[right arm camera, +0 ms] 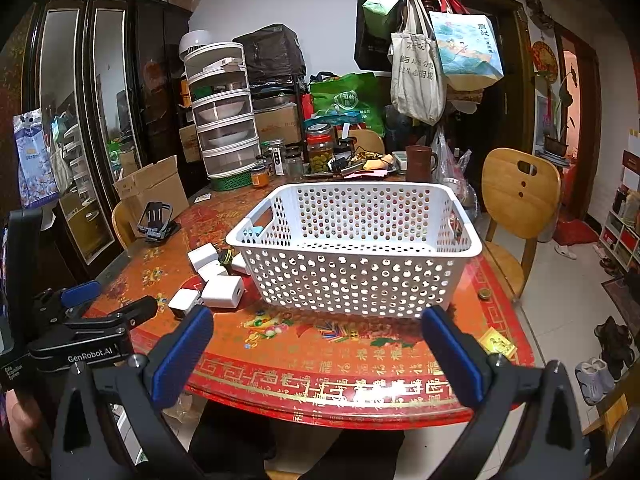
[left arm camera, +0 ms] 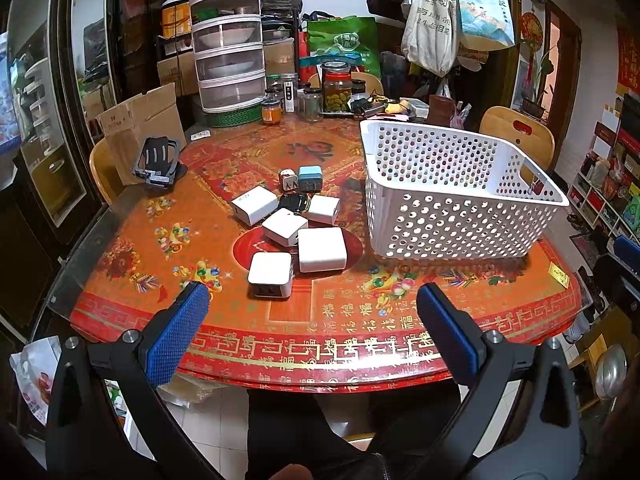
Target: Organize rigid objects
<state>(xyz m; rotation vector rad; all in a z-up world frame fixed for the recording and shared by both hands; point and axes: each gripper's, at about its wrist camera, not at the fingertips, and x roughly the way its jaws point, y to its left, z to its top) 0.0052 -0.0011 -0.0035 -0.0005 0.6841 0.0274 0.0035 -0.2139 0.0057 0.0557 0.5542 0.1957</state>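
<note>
Nothing picked up yet, so this looks like the opening step: the white basket [left arm camera: 460, 196] sits empty on the round table [left arm camera: 320, 344] with the cluster of chargers [left arm camera: 296, 224] just to its left. The left gripper [left arm camera: 312, 316] hangs near the table's front edge, fingers spread wide and empty, facing the nearest white charger [left arm camera: 270, 274]; the right gripper [right arm camera: 316, 340], likewise spread and empty, faces the basket. Next probably means reaching in and closing on that nearest block. Glossy red patterned tabletop, jars [left arm camera: 336, 88] and stacked trays [left arm camera: 228, 40] beyond the basket, cluttered room.
</note>
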